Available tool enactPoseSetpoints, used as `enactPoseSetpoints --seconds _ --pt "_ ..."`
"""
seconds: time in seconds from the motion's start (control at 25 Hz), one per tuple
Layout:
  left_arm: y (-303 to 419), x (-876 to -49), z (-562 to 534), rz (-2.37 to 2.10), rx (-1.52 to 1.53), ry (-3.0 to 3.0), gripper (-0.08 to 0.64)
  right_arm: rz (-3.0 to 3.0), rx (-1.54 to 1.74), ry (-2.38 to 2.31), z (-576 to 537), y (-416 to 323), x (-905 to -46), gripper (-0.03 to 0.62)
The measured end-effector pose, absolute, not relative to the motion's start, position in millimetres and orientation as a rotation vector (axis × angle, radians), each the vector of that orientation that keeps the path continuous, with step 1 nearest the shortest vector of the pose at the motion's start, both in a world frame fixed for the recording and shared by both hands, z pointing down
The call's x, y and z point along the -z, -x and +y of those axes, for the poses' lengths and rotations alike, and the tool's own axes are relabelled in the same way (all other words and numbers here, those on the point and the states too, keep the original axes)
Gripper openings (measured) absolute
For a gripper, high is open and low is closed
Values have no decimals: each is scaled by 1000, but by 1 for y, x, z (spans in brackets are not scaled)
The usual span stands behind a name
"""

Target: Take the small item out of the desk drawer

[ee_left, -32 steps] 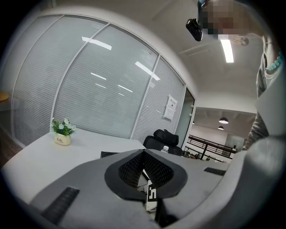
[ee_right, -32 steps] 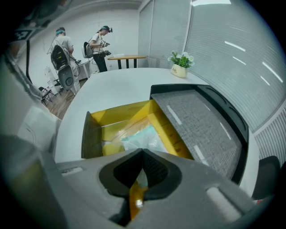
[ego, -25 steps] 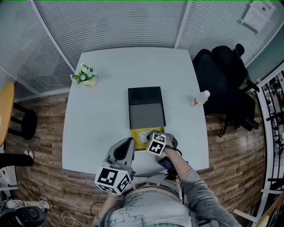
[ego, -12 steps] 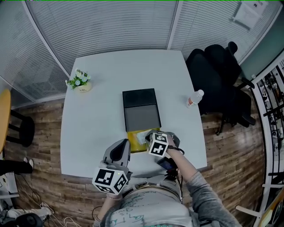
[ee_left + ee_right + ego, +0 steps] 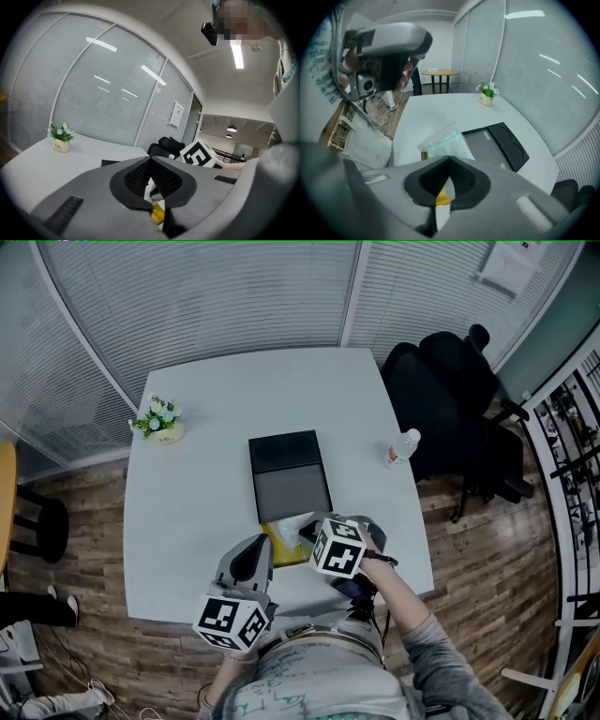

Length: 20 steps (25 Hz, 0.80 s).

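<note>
A black and grey drawer box stands mid-table, and its yellow drawer is pulled out toward me. My right gripper hangs above that drawer, shut on a clear plastic packet. In the right gripper view the packet sticks out past the closed jaws, with the yellow drawer below and the box beyond. My left gripper stays left of the drawer, held nearly level. Its jaws meet at the tips with nothing between them.
A small flower pot sits at the table's far left corner. A water bottle stands near the right edge, and a black office chair is behind it. Glass walls with blinds close off the back.
My right gripper has risen from the yellow drawer with the packet in its jaws. The left gripper has stayed put.
</note>
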<state>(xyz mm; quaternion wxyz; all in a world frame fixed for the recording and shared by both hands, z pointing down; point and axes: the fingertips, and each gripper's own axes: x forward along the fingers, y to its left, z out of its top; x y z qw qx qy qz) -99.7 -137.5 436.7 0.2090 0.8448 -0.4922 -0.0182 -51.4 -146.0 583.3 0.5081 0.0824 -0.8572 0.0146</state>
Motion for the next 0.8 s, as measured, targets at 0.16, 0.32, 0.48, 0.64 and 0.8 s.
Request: enactPoseSetpoints --seconds 0.16,0.32,0.48,0.64,0.8 --pt "98 -436 -140 -1360 64 -2347 -3 -2089 -55 -249 -150 52 -552 5" --pt "94 -436 -141 -1353 55 -2355 -3 -2109 -66 -283 -152 50 -526 5" --pt "93 -438 -139 -1351 48 -2351 -3 -2130 -56 -300 -152 49 -506 5" --pt "91 -442 -136 -1346 20 -2353 -3 -2139 -45 -300 -148 49 -495 5" --pt "87 -444 -135 -1331 11 -2354 -3 -2132 -43 -295 -147 46 -495 5"
